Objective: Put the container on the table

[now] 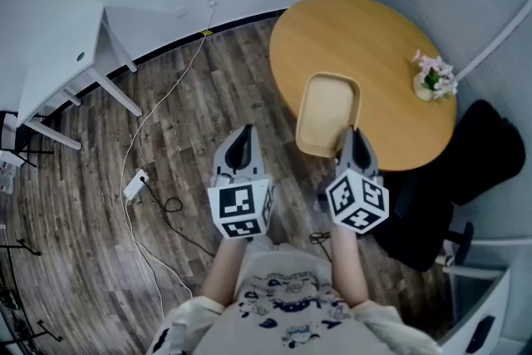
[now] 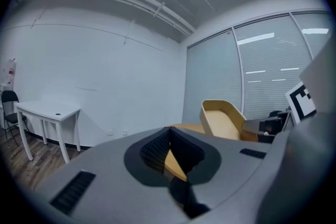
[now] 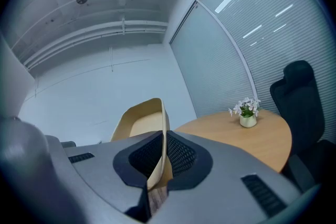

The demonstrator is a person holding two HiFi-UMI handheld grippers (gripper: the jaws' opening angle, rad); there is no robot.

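A tan, shallow container (image 1: 327, 108) with rounded corners hangs tilted over the near edge of the round wooden table (image 1: 374, 37). My right gripper (image 1: 352, 135) is shut on the container's near rim. In the right gripper view the thin rim (image 3: 164, 134) runs between the two black pads of that gripper (image 3: 161, 159). I cannot tell whether the container touches the tabletop. My left gripper (image 1: 242, 139) is shut and holds nothing, over the floor to the left of the table. The left gripper view has its pads together (image 2: 169, 147) and the container (image 2: 224, 119) ahead on the right.
A small pot of pale flowers (image 1: 433, 77) stands at the table's right edge. A black chair (image 1: 478, 152) sits right of the table. A white desk (image 1: 73, 62) stands at the far left. A cable and power strip (image 1: 135, 184) lie on the wood floor.
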